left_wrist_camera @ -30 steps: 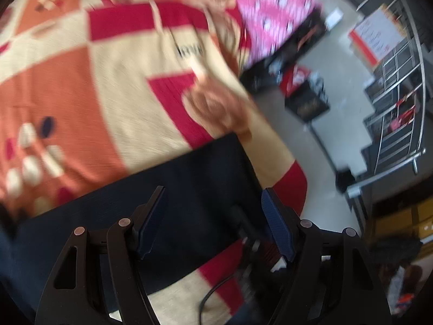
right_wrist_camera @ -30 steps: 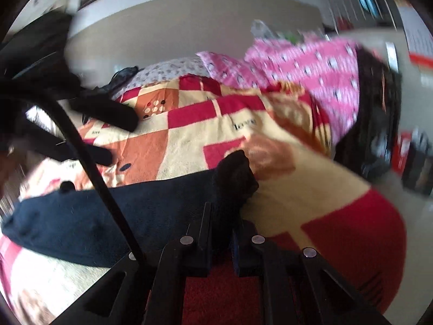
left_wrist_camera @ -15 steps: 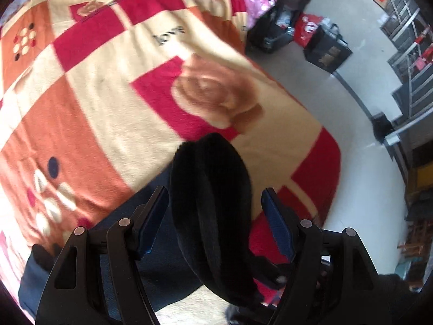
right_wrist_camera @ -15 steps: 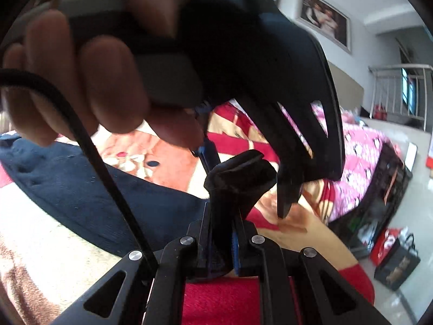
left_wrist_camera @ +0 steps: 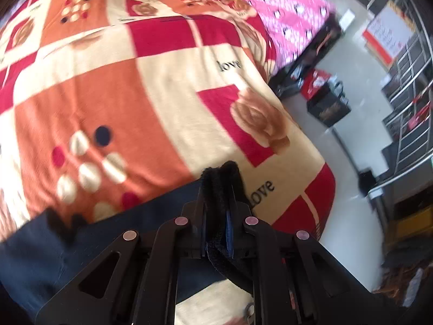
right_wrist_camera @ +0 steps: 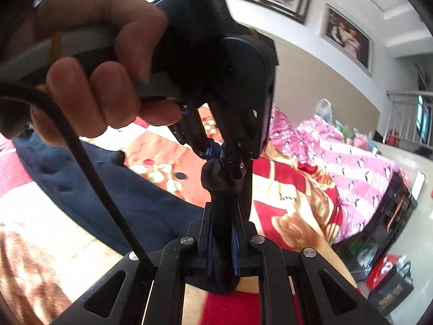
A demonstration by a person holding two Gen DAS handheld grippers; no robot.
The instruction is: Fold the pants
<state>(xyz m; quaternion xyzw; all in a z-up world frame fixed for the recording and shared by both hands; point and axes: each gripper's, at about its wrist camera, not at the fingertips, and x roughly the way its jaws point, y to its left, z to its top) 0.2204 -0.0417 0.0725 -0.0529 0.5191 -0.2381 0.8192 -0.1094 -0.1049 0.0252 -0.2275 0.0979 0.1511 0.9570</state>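
left tool [left_wrist_camera: 219, 187]: was wide, closing onto pants [left_wrist_camera: 54, 249] | right tool [right_wrist_camera: 222, 216]: still clamps pants

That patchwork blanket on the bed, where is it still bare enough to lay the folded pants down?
Bare blanket stretches between the dark pants and the pink quilt. It is crowded nearest the camera: left gripper and right gripper both pinch pants fabric there.

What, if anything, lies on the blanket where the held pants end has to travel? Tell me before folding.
Nothing visible blocks it. Both the left gripper and right gripper already clamp the dark pants, the left's jaws closing on the fabric. The patterned blanket beyond the pants shows only its own print.
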